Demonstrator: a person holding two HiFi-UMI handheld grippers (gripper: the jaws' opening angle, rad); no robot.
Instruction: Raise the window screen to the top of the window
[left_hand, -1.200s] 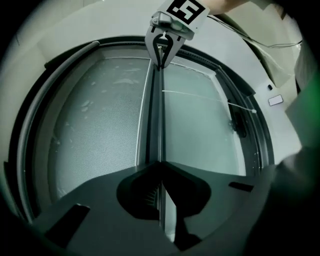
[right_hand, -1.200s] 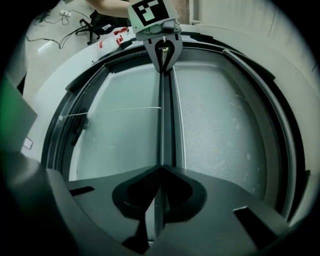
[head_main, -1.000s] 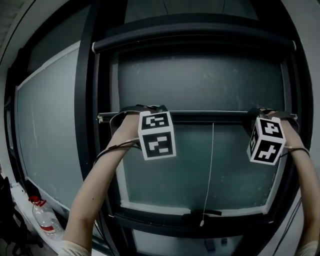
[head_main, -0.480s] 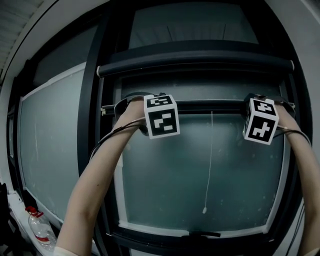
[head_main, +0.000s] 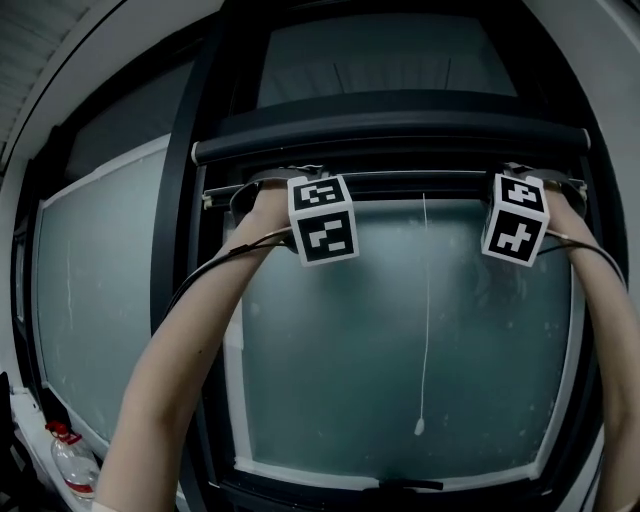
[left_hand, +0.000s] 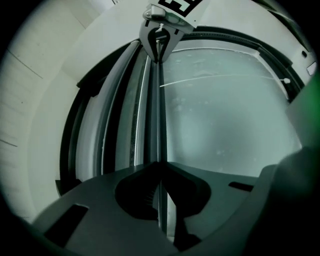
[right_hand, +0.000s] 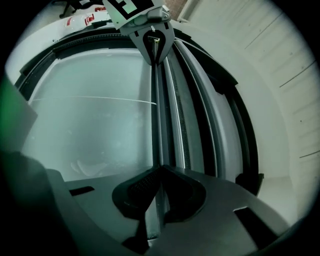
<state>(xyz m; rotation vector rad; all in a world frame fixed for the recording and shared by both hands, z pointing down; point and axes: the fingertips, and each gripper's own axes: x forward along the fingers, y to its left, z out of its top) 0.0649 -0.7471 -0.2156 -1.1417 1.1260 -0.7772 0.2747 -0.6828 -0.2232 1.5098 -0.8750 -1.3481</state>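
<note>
The screen bar (head_main: 420, 183), the stiff bottom edge of the window screen, sits high in the window. In the head view it lies toward twelve o'clock, just beneath the dark roller housing (head_main: 390, 140). A second ago it crossed the middle of the pane. It has climbed since, and more pale glass (head_main: 400, 350) shows below it.

There is one bar and two grippers. The left gripper (head_main: 272, 186) is clamped on the bar near its nine o'clock end, and the right gripper (head_main: 522, 178) near its three o'clock end. Both sets of jaws are pinched onto the bar's thin edge. Each gripper carries one marker cube (head_main: 322, 218), two in all.

One pull cord (head_main: 424, 300) hangs from the bar toward six o'clock. Two forearms (head_main: 180, 370) reach upward. One plastic bottle (head_main: 72, 468) stands at seven o'clock.
</note>
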